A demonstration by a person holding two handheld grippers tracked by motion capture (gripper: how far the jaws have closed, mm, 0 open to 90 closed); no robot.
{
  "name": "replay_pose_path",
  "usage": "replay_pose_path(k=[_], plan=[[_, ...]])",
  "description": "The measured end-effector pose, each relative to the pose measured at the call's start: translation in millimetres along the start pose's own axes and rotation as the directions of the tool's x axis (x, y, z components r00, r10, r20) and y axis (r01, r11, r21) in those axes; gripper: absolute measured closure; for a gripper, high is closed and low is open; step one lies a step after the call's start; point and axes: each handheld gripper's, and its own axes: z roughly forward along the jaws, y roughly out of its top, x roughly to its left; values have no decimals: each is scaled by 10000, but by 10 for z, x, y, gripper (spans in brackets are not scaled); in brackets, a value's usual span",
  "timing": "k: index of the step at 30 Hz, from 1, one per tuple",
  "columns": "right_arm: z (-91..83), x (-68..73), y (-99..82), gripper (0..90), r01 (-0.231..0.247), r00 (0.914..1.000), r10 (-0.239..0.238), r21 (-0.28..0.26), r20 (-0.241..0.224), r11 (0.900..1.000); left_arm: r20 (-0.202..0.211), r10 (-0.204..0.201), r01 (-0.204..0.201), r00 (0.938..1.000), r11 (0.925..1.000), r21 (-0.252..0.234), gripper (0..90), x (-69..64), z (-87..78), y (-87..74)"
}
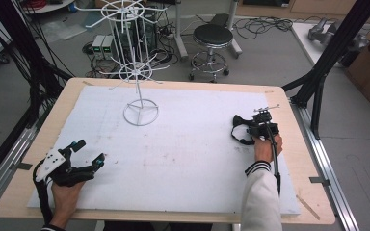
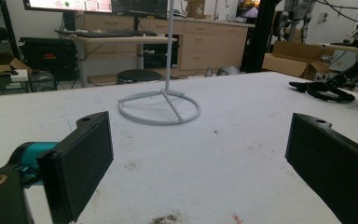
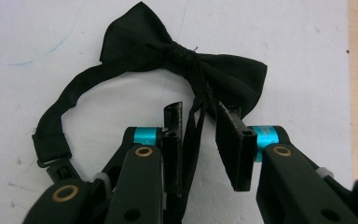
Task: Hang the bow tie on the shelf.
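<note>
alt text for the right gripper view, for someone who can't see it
A gripper's two black jaws stand narrowly apart around the strap of a black bow tie lying on a white table cover. The strap curves left to a clasp.

table (image 1: 289,211): wood | white sheet (image 1: 192,159) | wire stand (image 1: 140,113) | bow tie (image 1: 241,129), seemingly flat

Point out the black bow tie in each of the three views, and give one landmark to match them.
High view: the bow tie lies right of centre on the white mat, at the right claw.
Left gripper view: far right, on the mat.
Right gripper view: top centre, its strap running between the jaws.
Shared landmark: the white mat.
</note>
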Motion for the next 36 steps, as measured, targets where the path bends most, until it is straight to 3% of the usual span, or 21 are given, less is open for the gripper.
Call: replay_pose_path(k=[4,7,17,27,36], plan=[[25,12,-1,762,3,10000,-3,142,62,9999,16,-7,7,10000,10000,13,78,2,-1,1],[25,8,-7,848,-113,9999,113,246,-11,9996,39,-18,18,10000,10000,14,80,0,0,0],[-5,-9,-15,859,-354,9991,355,41,-251,9994,34,58,-58,10000,10000,32,80,-2,1,0],[-100,40,12,860,-414,9964,351,-819,-777,9958,40,103,-103,9999,9999,48,80,-8,0,1],[-201,30,34,860,-659,9891,366,-2064,-1425,9763,-9,133,-133,9999,9999,41,81,-14,0,0]])
